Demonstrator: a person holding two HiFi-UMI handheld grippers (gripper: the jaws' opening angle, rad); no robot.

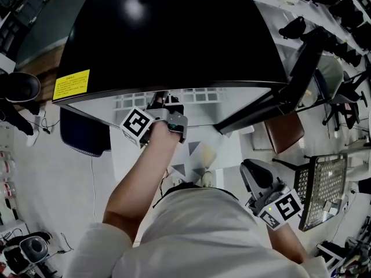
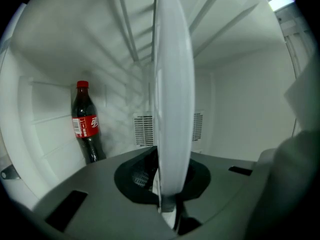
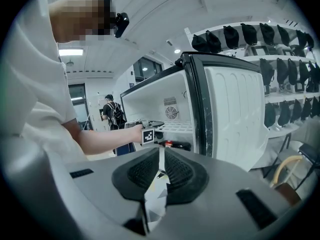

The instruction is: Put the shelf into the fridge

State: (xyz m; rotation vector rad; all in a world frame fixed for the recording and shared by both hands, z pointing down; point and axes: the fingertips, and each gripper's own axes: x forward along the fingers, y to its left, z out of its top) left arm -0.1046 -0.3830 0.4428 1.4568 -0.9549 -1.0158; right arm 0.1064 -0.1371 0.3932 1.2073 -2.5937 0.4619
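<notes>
**Shelf clamped at the fridge mouth, right gripper empty**

At 9 o'clock in your left gripper view a cola bottle (image 2: 85,121) stands upright against the fridge's left inner wall, well apart from the shelf (image 2: 172,94). The shelf runs edge-on through the middle of that view, from 6 o'clock up to 12. Its far edge points at the vent grille (image 2: 145,130) on the back wall. Between bottle and shelf the cavity is open. At 3 o'clock the right inner wall is bare, with open room beside the shelf's edge.

Your left gripper (image 1: 167,104) sits at the front lip of the black fridge (image 1: 174,33), just below the top panel's edge, at 12 o'clock from your body in the head view. Its fingers are clenched on the shelf's near edge, and the pads press it from both sides.

The open fridge door (image 1: 290,80) swings out at 2 o'clock, and its edge bounds your working room on that side. Your right gripper (image 1: 255,175) hangs low at 4 o'clock, outside the door and well apart from the shelf. A wire basket (image 1: 324,190) lies just beyond it at 3 o'clock. In the right gripper view its pads stand together with only a thin slit between them, gripping nothing.
</notes>
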